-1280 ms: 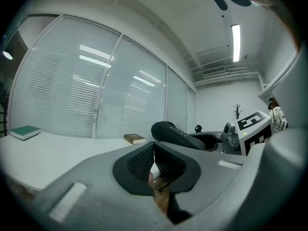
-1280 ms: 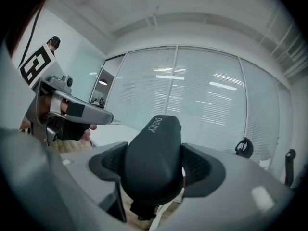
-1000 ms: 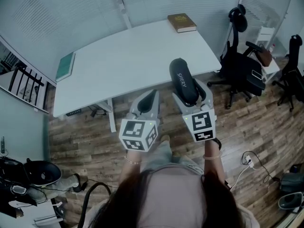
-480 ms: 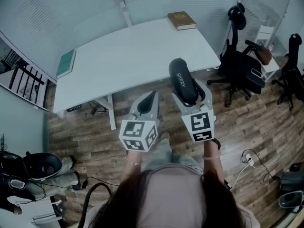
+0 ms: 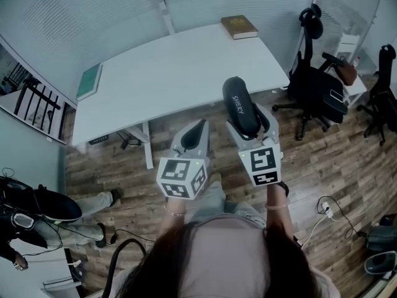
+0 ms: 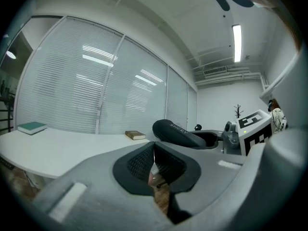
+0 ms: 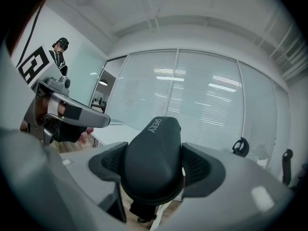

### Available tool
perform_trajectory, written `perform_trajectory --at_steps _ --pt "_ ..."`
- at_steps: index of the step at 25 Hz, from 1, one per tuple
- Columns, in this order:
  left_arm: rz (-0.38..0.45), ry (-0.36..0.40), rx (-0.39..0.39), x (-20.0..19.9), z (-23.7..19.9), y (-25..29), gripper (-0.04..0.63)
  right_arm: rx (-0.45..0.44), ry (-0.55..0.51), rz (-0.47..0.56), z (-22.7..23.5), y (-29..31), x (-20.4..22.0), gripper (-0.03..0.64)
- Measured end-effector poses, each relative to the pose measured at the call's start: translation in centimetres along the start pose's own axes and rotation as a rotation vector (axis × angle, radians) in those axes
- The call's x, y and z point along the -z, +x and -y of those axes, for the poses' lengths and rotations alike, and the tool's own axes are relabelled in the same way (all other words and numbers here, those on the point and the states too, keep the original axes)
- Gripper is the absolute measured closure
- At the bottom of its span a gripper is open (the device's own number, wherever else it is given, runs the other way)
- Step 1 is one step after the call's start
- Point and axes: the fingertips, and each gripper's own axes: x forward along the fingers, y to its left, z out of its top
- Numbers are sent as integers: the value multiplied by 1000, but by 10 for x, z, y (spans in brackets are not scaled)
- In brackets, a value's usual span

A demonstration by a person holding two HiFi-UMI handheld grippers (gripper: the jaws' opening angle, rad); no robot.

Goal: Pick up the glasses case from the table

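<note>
1. The right tool [image 5: 249, 120] is pinching the case [image 5: 239, 103]. Both padded jaws press its sides toward the back end, so most of the dark shell juts forward past the tips. Gripping across the narrow width probably keeps the rounded shell from rolling.
2. The left tool [image 5: 197, 131] has its jaws pressed together with nothing between them. It hangs just beside the right one and seems idle, since one tool is enough for so small a load.
3. The case is off the counter [image 5: 167, 73], held in the air near its front edge. The pick-up looks done.
4. A brown book [image 5: 239, 27] lies at the counter's far corner and a green book [image 5: 89, 82] at its left end, both well apart from the tools.
</note>
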Motion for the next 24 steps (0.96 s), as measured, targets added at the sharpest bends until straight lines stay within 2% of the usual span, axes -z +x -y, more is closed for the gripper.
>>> perform_trajectory --at_steps 8,16,24 --pt "-3 8 12 -6 -5 18 584 7 9 -5 12 15 1 267" --pt "10 18 6 -4 6 -18 584 10 -3 11 -8 -12 -5 267" --pt "-3 0 20 -13 -41 52 584 17 1 -18 23 61 -1 268"
